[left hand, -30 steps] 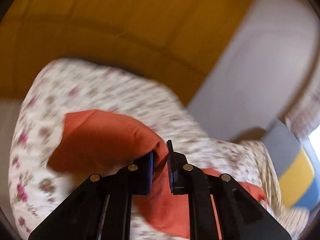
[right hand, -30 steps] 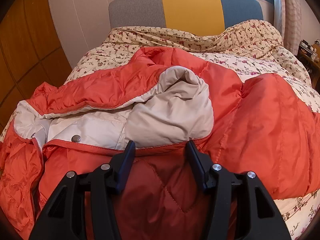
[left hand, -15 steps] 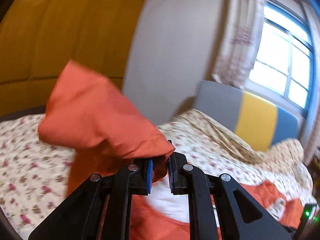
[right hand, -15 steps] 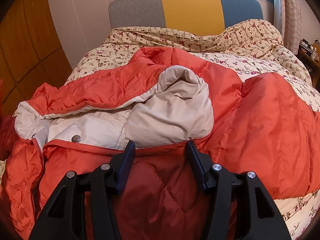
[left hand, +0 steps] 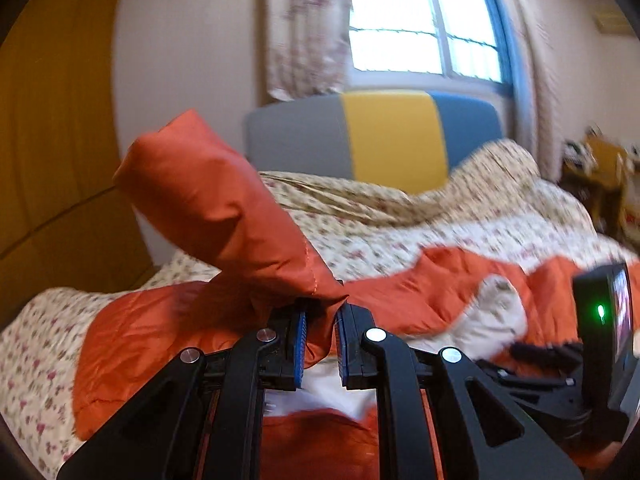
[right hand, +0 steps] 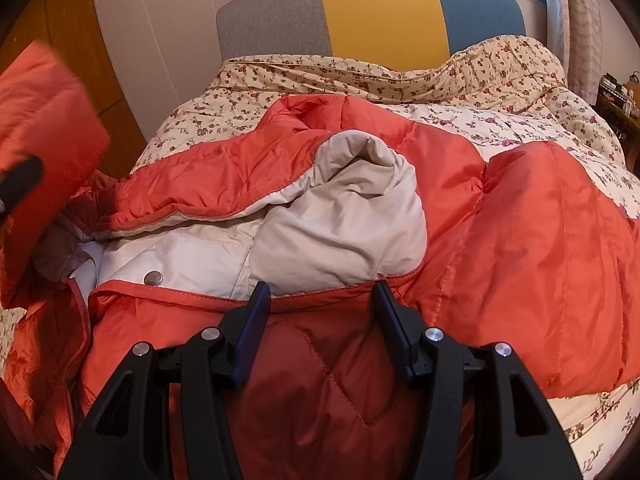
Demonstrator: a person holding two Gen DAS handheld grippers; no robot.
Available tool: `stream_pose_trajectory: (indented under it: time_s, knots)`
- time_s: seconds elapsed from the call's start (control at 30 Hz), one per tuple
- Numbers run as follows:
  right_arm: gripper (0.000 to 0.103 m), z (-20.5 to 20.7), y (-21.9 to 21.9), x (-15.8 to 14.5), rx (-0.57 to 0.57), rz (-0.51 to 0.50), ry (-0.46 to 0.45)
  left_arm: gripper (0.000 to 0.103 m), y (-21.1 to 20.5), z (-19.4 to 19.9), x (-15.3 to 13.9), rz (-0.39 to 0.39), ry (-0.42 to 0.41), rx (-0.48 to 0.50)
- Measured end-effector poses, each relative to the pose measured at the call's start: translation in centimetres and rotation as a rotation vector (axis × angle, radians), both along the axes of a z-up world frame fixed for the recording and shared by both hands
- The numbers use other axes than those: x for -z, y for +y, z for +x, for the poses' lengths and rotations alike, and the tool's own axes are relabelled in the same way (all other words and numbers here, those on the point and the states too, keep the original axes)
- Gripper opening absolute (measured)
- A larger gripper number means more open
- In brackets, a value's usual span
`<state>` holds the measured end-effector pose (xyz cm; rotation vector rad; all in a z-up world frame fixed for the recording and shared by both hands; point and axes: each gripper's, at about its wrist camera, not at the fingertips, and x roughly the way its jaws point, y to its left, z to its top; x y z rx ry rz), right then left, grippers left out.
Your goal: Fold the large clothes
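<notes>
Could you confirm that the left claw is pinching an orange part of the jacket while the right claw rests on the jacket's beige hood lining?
Not quite: in the right wrist view the right claw rests on the quilted orange shell of the jacket, just short of the beige hood lining. The left claw does pinch an orange part.

— Any writing you can make out from here? A tag on the jacket [right hand: 520,240], a brand, a number?

— No, nothing legible. The snap button [right hand: 153,278] on the lining is plain metal.

— And the little screen [left hand: 622,312] on the other gripper's camera?

— Lit, with a green light beside it, but too blurred to read.
</notes>
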<state>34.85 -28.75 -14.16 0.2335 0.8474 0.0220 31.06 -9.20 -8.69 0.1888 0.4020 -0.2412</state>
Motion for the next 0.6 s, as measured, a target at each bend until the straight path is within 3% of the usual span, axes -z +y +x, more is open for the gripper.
stream_pose_trajectory:
  time_s: [0.27,0.47,0.6]
  knots:
    - [0.053,-0.2,-0.3,0.0,0.002,0.025,-0.003,0.012,-3.6,0.7,3.0,0.104,0.098,0.105]
    - [0.053,-0.4,-0.6,0.1,0.001,0.032,-0.004,0.013,-3.2,2.4,5.5,0.111,0.257,0.141]
    - [0.054,-0.5,-0.6,0.0,0.0,0.045,-0.007,0.018,-2.8,2.2,5.1,0.085,0.276,0.162]
